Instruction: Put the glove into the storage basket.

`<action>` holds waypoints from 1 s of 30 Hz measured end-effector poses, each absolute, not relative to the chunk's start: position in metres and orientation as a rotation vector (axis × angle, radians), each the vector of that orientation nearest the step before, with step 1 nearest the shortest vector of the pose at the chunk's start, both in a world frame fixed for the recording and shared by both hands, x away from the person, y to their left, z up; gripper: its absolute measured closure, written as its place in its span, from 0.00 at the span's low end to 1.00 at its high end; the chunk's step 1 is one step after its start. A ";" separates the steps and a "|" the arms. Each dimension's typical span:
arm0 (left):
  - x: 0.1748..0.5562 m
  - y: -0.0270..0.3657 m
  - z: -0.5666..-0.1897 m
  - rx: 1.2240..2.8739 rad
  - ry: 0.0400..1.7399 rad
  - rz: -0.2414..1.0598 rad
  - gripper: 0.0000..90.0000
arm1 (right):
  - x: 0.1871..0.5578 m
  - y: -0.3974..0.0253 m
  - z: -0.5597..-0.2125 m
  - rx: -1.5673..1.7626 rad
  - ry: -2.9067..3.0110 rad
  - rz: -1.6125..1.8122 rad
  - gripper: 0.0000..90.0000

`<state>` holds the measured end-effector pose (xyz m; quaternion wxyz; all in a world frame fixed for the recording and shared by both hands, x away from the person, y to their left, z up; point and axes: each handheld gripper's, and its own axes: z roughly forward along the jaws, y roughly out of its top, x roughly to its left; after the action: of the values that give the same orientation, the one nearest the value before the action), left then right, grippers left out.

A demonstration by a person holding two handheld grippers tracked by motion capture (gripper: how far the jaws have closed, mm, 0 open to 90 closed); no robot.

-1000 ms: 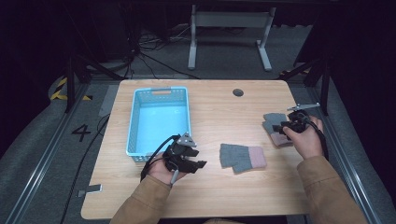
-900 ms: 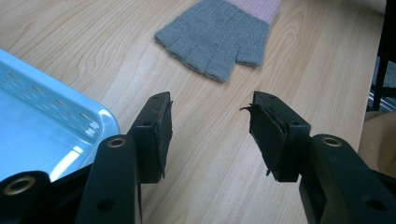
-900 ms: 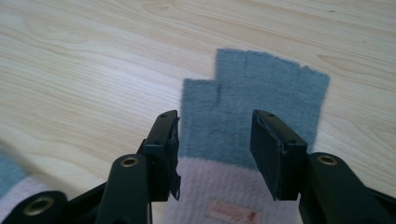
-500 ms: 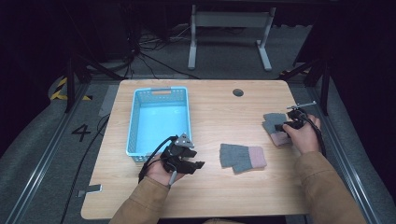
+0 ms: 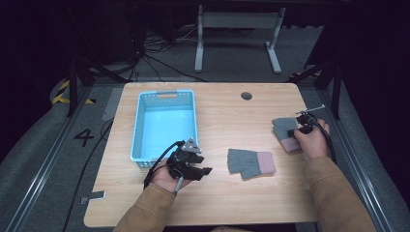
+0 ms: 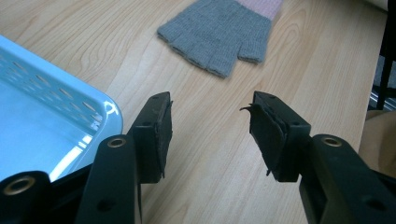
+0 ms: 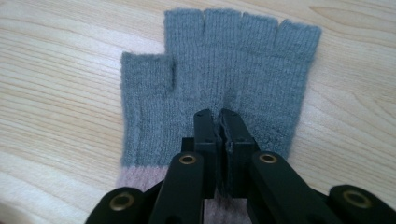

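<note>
Wooden table (image 5: 217, 203): right gripper (image 7: 219, 116) jaws pinch grey glove (image 7: 233, 70)

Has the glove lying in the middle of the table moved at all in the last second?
No. The middle glove lies in the same spot as before, judged against the blue basket to its left, and neither gripper touches it.

A "4" (image 5: 83, 137) seemingly marked on the floor.
</note>
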<state>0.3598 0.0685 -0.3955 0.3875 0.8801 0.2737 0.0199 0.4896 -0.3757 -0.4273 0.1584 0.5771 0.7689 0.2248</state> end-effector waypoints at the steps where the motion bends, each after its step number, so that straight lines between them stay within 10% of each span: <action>1: 0.360 0.069 -0.395 2.239 0.696 0.051 0.55 | 0.489 -0.375 -0.425 1.652 2.197 0.653 0.97; 30: 0.361 0.062 -0.393 2.243 0.676 0.043 0.55 | 0.440 -0.353 -0.367 1.392 2.334 0.843 0.97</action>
<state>0.3608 0.0618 -0.3935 0.3890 0.8819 0.2659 0.0168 0.4404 -0.3532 -0.3670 0.1479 0.4838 0.8113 0.2931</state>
